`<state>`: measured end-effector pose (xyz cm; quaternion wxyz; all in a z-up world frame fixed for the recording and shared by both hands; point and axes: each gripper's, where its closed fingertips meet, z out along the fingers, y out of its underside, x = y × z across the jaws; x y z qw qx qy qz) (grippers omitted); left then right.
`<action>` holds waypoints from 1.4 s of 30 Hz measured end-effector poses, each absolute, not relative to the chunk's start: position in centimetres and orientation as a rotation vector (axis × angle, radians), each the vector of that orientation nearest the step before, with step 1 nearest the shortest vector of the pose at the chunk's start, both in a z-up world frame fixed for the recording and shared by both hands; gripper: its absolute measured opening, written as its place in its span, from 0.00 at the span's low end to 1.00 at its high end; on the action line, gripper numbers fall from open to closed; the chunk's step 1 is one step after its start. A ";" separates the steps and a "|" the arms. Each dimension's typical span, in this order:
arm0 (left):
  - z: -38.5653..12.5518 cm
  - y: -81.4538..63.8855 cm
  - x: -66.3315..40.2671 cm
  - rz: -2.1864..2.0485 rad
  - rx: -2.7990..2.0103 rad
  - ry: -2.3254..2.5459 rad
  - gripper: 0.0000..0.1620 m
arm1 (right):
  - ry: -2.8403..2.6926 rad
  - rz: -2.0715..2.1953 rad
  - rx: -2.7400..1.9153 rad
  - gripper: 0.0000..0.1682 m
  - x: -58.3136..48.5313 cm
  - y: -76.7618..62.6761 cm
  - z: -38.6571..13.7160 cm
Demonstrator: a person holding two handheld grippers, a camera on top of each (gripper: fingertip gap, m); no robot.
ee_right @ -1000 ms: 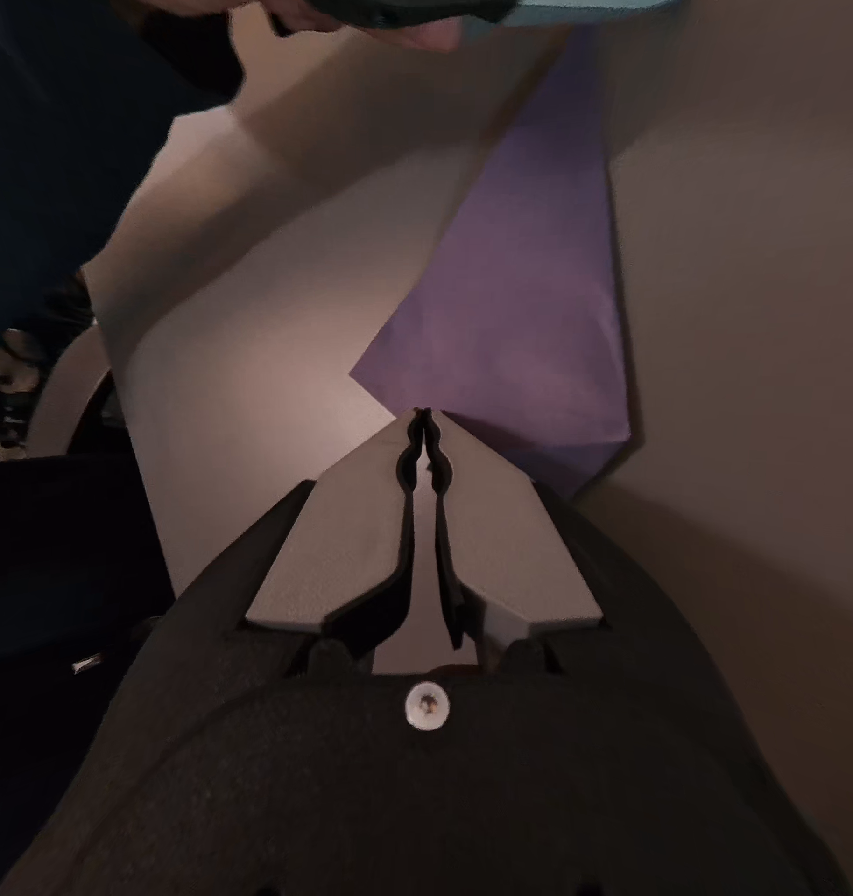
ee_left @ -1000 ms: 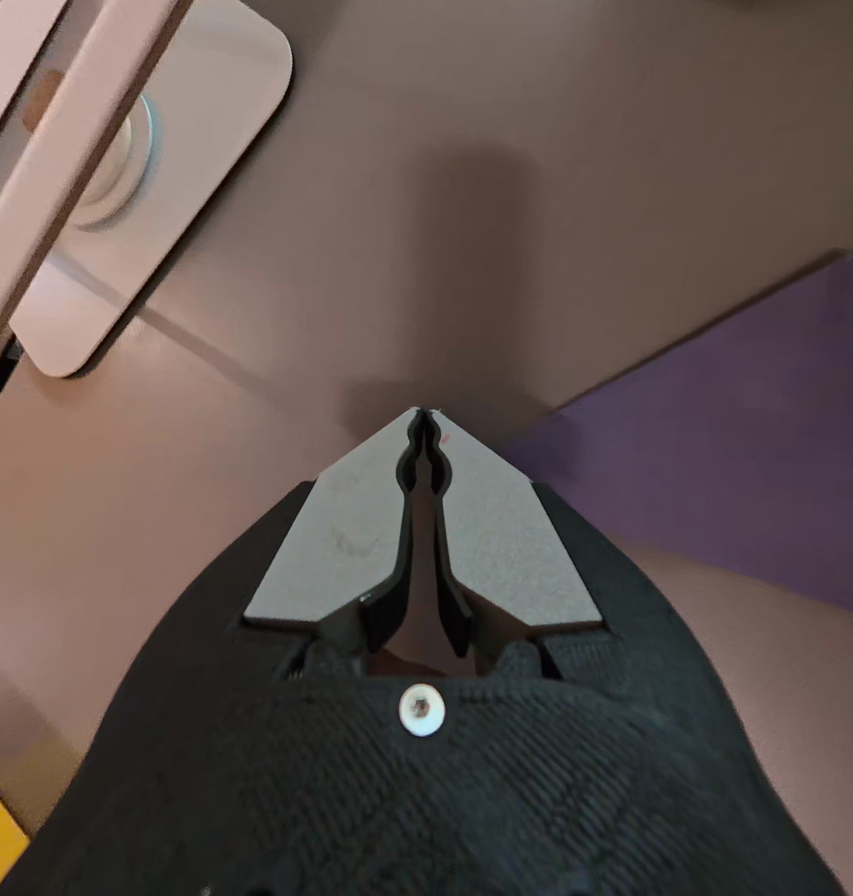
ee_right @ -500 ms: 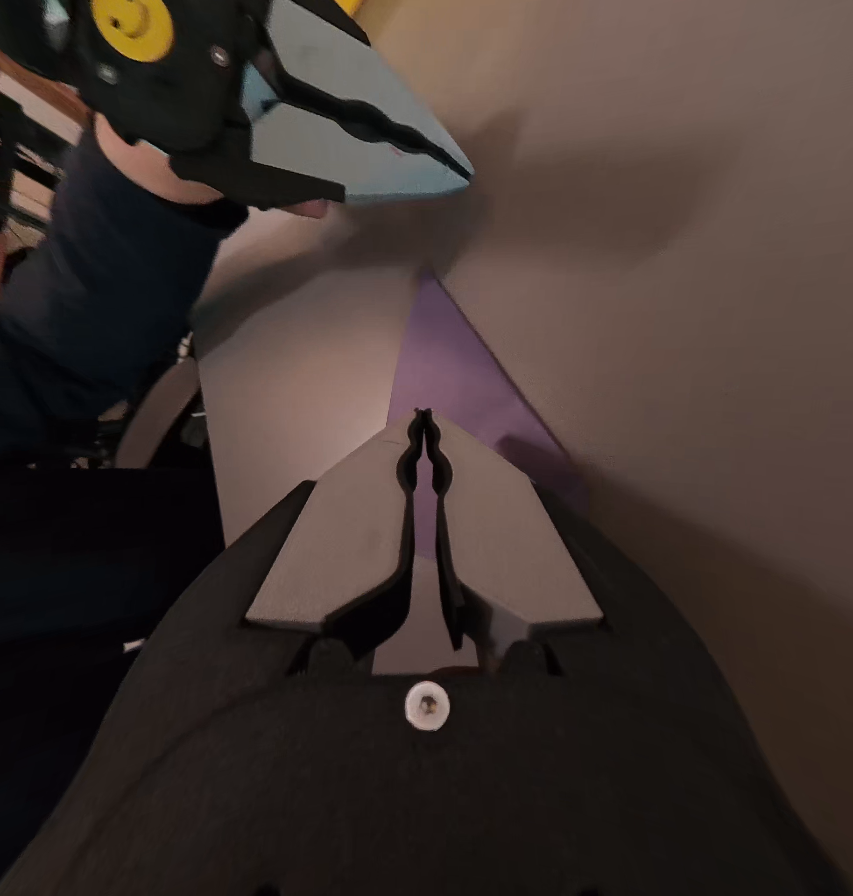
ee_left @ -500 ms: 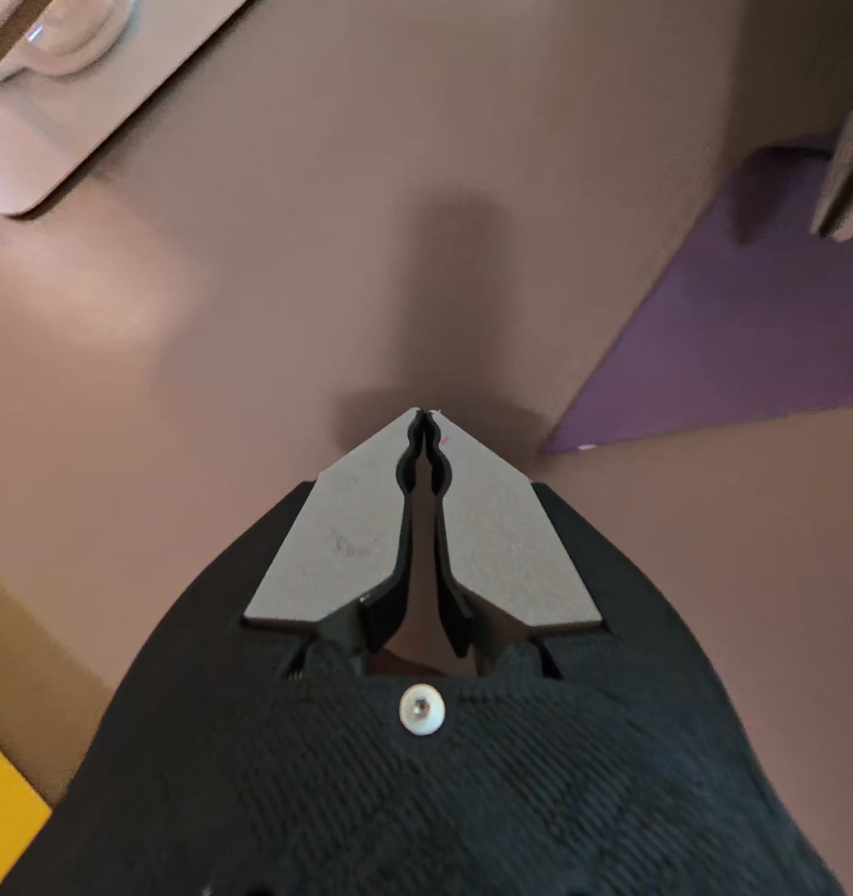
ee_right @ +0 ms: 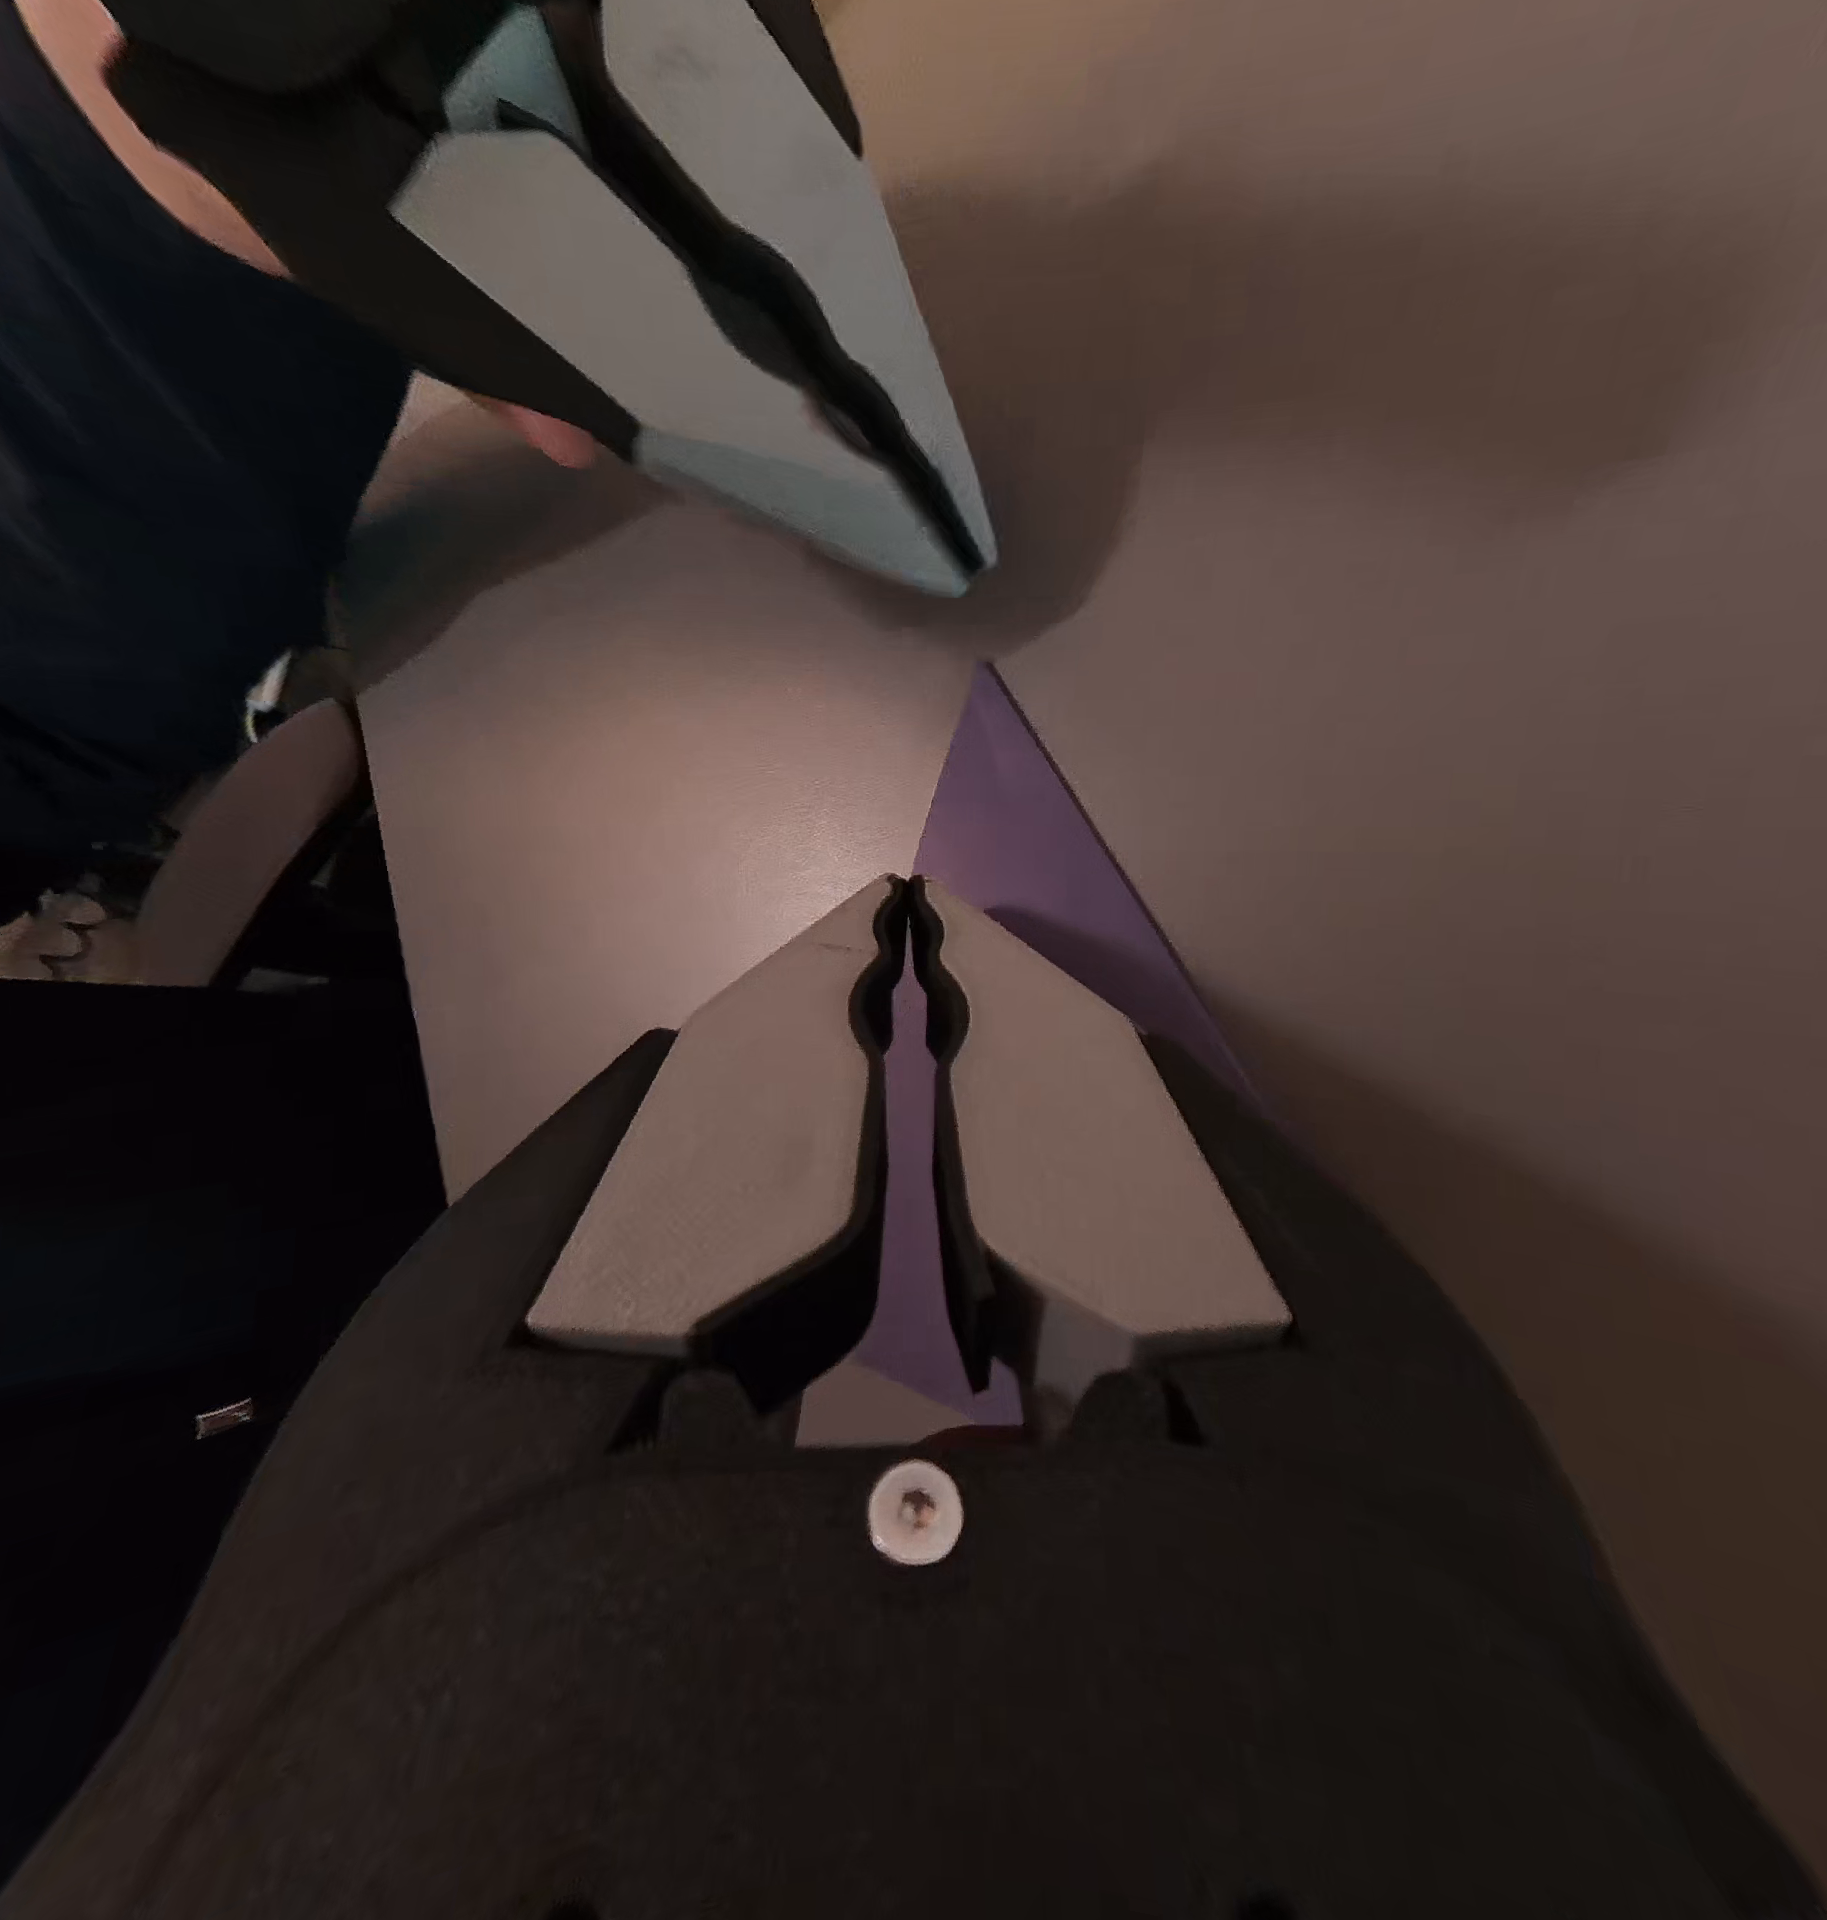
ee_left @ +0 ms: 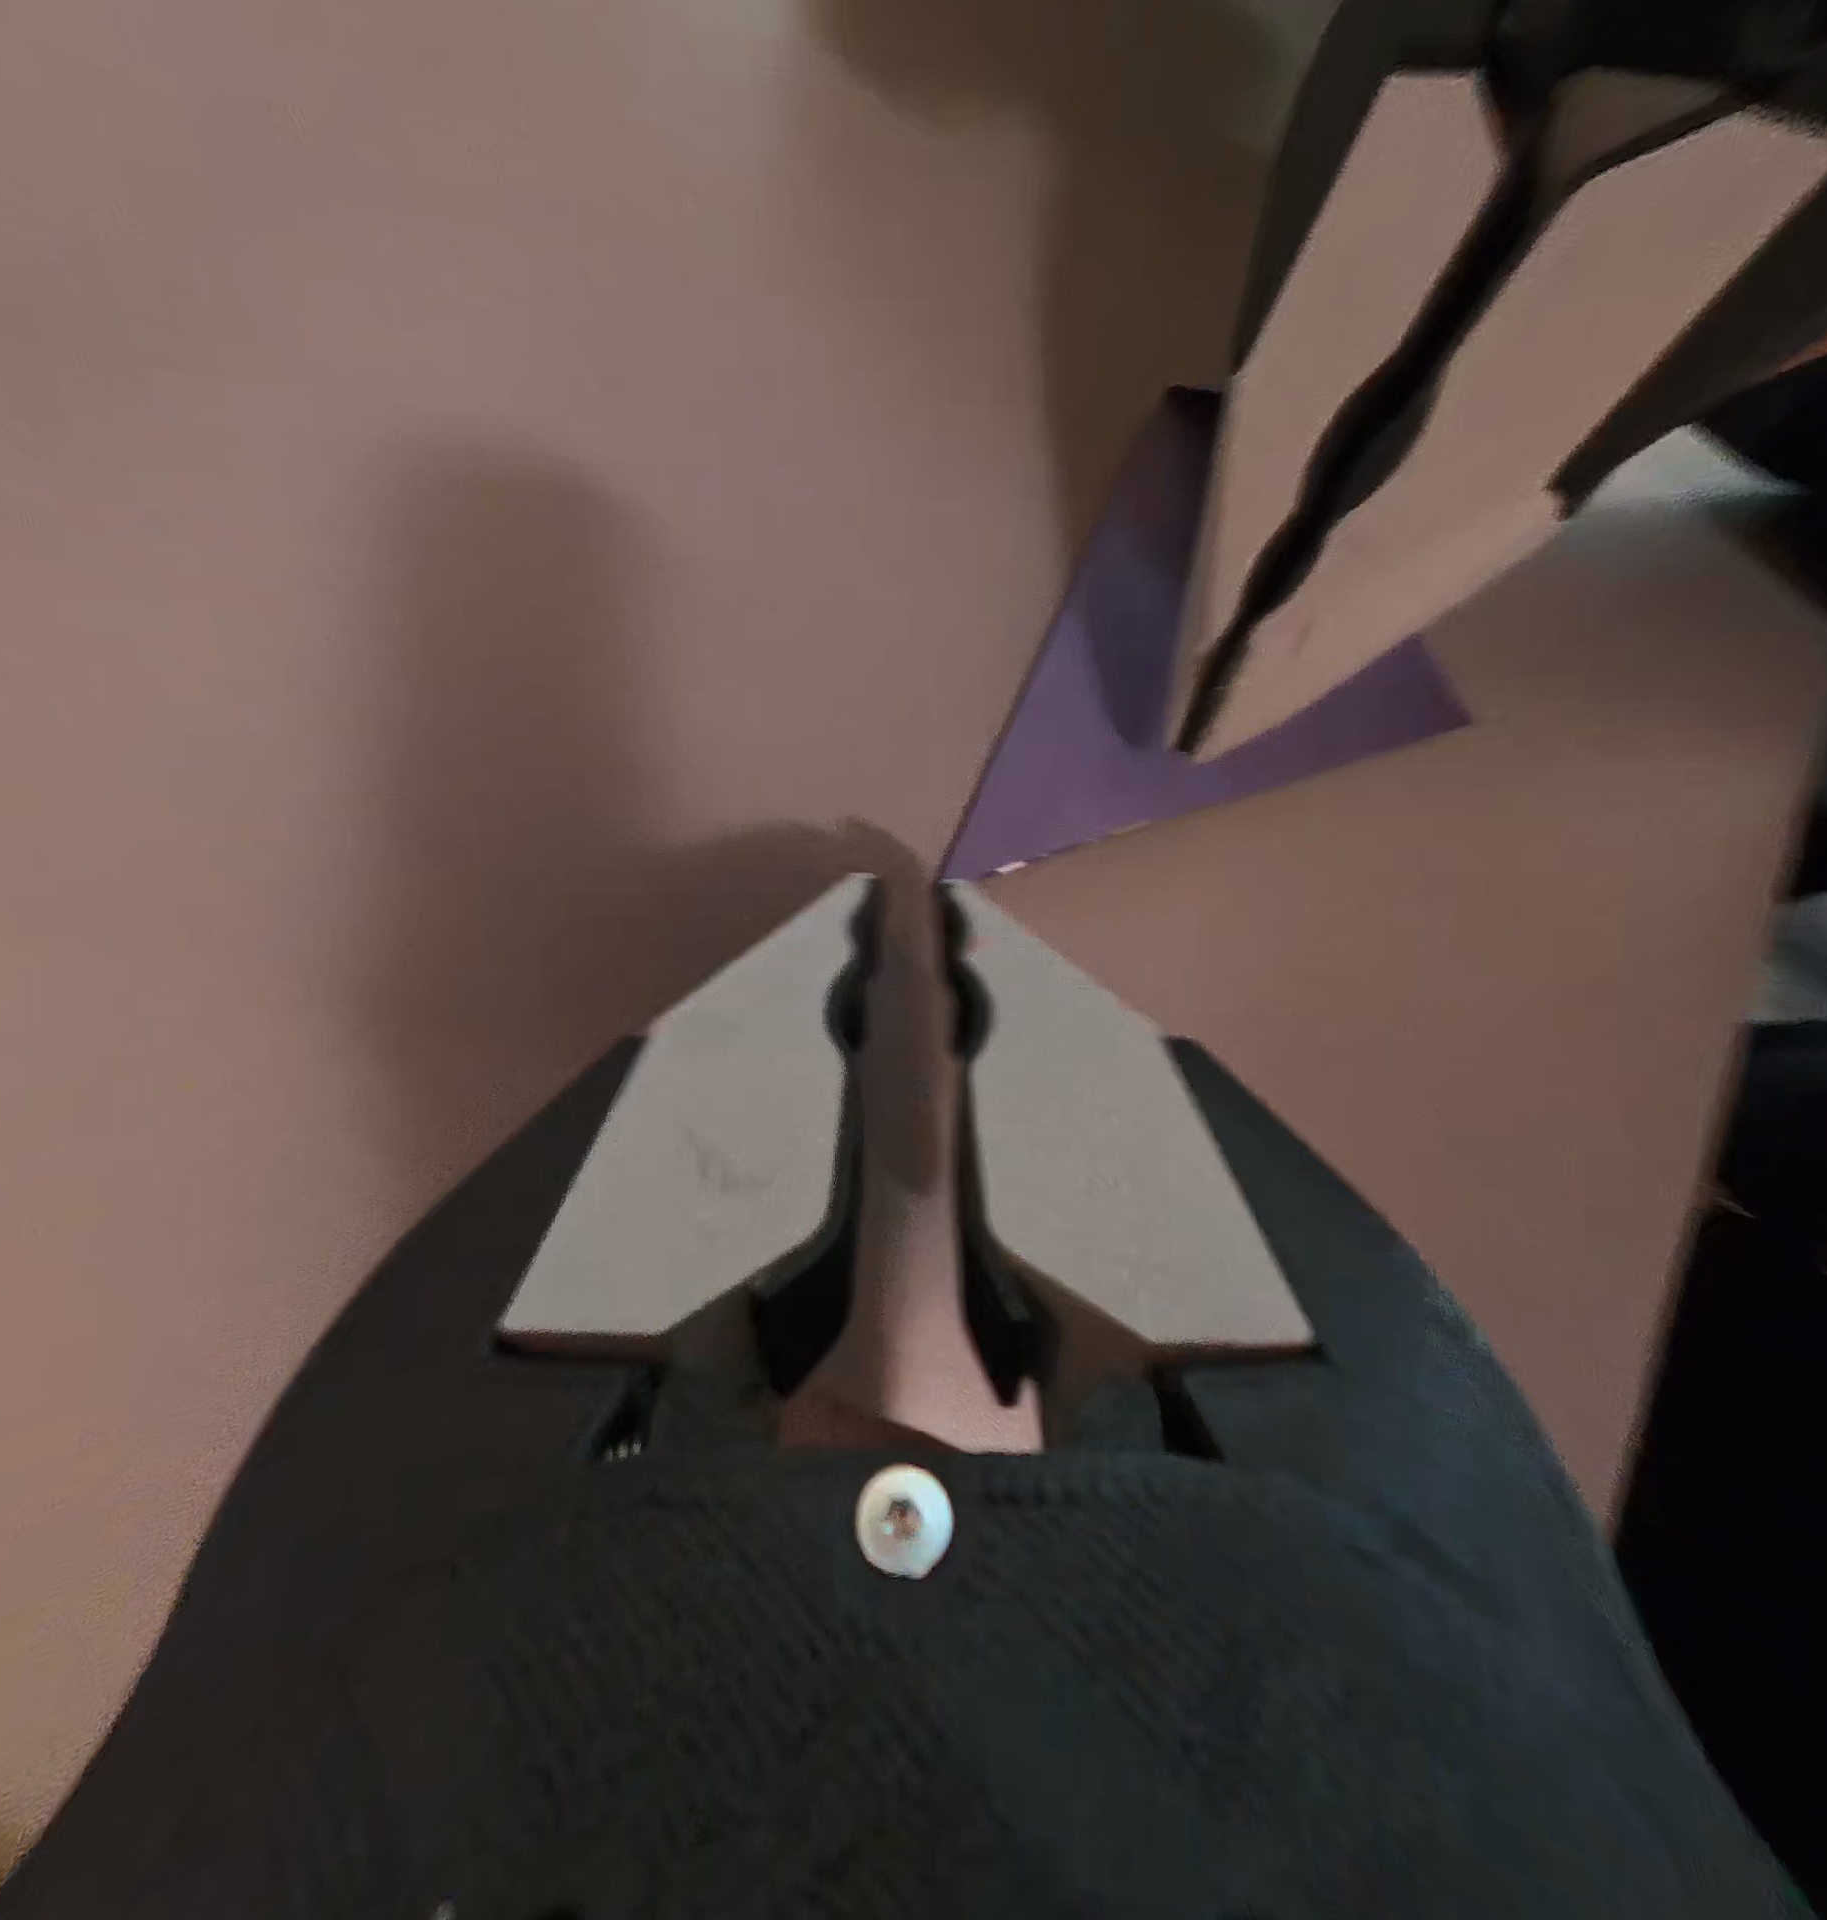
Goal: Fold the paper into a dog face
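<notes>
A purple paper (ee_left: 1085,769), folded into a triangle, lies flat on the tan table (ee_left: 473,416). My left gripper (ee_left: 907,889) has its jaws a small gap apart and holds nothing. Its tips sit just short of the paper's near corner. My right gripper (ee_right: 907,883) is shut and empty, with its tips down over the paper (ee_right: 1034,831). The right gripper also shows at the top right of the left wrist view (ee_left: 1189,738), tips on the purple sheet. The left gripper shows at the top of the right wrist view (ee_right: 976,569), beyond the paper's far tip.
A person in dark clothing (ee_right: 109,468) stands at the table's edge (ee_right: 389,935), with a chair back (ee_right: 254,831) beside them. In the left wrist view the table ends at the right (ee_left: 1709,1091), with dark space beyond it.
My left gripper has swung toward the paper's corner and its jaws have parted slightly. The white stand has left its view. My right gripper stays shut and has moved over the paper.
</notes>
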<state>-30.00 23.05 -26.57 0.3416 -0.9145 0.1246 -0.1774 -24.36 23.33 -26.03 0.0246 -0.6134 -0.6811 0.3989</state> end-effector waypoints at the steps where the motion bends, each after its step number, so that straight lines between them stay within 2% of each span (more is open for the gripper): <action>1: -26.4 22.8 -29.8 -0.537 -2.389 0.311 0.20 | -2.107 1.239 -1.900 0.00 -24.3 23.4 -26.2; 5: -26.8 22.9 -30.1 -0.642 -2.462 0.253 0.26 | -2.095 1.265 -1.891 0.00 -24.0 23.5 -26.4; 10: -27.0 22.9 -28.7 -0.645 -2.514 0.333 0.25 | -2.083 1.251 -1.893 0.00 -23.7 24.1 -26.7; 19: -27.5 23.7 -27.8 -0.613 -2.576 0.350 0.11 | -2.107 1.241 -1.874 0.00 -24.0 23.4 -27.0; 21: -27.8 23.6 -28.0 -0.582 -2.593 0.361 0.01 | -2.114 1.225 -1.873 0.00 -24.3 23.3 -27.3; 22: -27.9 23.6 -27.9 -0.574 -2.590 0.368 0.00 | -2.121 1.211 -1.868 0.00 -24.4 23.2 -27.5; 35: -26.5 22.5 -29.1 -0.550 -2.615 0.382 0.00 | -2.103 1.285 -1.912 0.00 -24.5 23.0 -27.8; 37: -26.4 22.1 -28.7 -0.602 -2.624 0.371 0.18 | -2.105 1.285 -1.912 0.00 -24.5 22.9 -27.8; 42: -27.5 22.4 -28.7 -0.468 -2.667 0.416 0.18 | -2.109 1.267 -1.899 0.00 -24.5 23.0 -27.8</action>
